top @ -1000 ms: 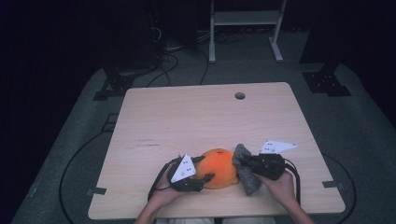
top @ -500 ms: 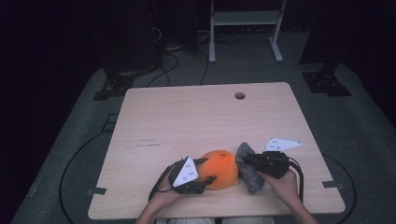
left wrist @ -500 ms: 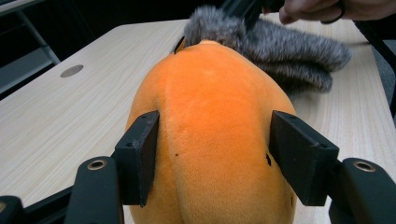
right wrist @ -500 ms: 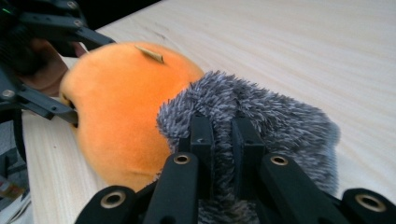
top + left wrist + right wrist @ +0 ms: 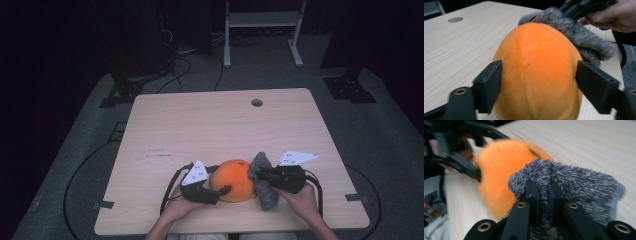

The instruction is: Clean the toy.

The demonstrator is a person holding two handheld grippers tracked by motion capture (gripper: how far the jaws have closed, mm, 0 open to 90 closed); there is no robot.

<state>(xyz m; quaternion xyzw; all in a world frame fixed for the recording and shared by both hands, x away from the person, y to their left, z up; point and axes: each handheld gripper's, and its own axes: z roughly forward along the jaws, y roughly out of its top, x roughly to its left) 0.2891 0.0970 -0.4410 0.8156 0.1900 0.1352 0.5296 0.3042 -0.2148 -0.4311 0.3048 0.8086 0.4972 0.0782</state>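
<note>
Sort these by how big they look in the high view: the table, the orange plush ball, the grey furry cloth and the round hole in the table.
1. table
2. orange plush ball
3. grey furry cloth, somewhat smaller than the ball
4. round hole

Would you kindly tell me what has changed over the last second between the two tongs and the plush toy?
The left tongs have just been opening around the round orange plush body, which sits between their jaws. The right tongs stay clamped on the grey furry flap. Both hands and the toy remain at the pale wooden table's near edge.
</note>
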